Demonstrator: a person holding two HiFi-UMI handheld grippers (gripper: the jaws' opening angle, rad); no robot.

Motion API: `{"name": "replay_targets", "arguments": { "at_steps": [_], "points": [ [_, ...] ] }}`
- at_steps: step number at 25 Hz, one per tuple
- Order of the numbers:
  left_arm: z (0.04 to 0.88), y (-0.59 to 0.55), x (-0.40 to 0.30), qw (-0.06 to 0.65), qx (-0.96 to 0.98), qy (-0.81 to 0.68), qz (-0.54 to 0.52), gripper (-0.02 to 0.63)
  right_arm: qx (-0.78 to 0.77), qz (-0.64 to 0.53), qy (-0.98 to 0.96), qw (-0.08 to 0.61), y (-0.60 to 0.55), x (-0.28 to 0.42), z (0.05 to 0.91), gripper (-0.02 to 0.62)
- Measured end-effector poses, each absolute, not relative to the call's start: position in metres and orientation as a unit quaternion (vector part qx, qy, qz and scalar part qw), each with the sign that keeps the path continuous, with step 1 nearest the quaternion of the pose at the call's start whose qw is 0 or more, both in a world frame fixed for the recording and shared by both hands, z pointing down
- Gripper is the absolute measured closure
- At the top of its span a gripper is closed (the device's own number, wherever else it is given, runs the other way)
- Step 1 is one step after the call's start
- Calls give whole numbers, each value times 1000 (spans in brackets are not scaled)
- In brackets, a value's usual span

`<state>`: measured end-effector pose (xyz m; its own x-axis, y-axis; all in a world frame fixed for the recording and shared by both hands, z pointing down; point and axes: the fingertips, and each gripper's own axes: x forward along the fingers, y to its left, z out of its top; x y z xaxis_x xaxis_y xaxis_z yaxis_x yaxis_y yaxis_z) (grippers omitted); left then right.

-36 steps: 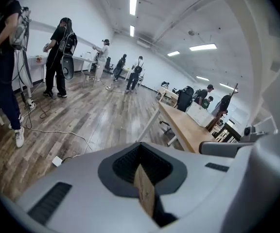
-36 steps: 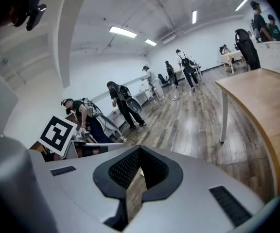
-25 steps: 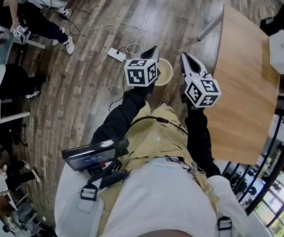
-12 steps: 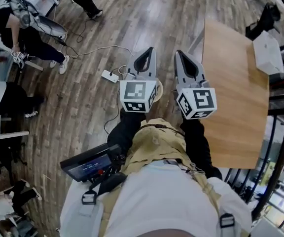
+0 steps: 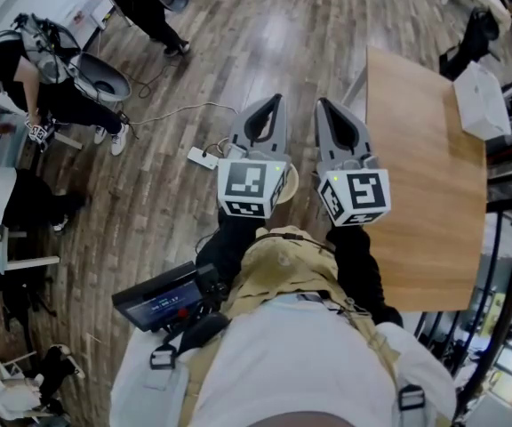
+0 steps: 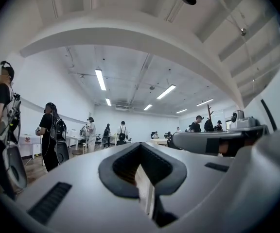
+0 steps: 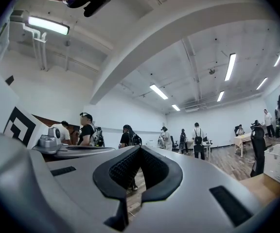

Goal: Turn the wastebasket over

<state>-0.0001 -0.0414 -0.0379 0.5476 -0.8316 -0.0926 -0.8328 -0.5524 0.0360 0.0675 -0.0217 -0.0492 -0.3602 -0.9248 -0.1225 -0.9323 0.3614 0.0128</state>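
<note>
Raised side by side before the person's chest, the left gripper point(image 5: 276, 100) and the right gripper point(image 5: 322, 103) each have their jaws pressed together on nothing. Below the left one, only a sliver of the pale wastebasket point(image 5: 289, 181) shows on the wooden floor point(image 5: 167, 194), near the wooden table point(image 5: 425, 176).

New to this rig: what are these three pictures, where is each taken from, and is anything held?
No robot: a person wears a head camera and holds a two-jaw gripper in each hand. The head view looks down at the left gripper and right gripper, each carrying a marker cube. The other two pictures come from cameras riding on the grippers, looking along their jaws into a big room with people. Both pairs of jaws are together, holding nothing. Below are a wooden floor, a power strip and, at the right, a wooden table. A pale round rim beside the left cube may be the wastebasket.
</note>
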Motion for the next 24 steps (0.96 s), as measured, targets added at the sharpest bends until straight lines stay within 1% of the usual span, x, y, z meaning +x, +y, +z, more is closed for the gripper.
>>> {"name": "replay_targets", "arguments": {
  "at_steps": [8, 16, 24],
  "points": [
    [-53, -47, -7, 21, -882, 468, 61, 604, -565, 61, 821, 56, -26, 57, -67, 575],
    [-48, -45, -16, 23, -881, 468, 61, 604, -559, 67, 825, 59, -21, 43, -67, 575],
    [-40, -53, -25, 10, -883, 466, 56, 604, -559, 67, 825, 46, -27, 32, -58, 574]
  ]
}}
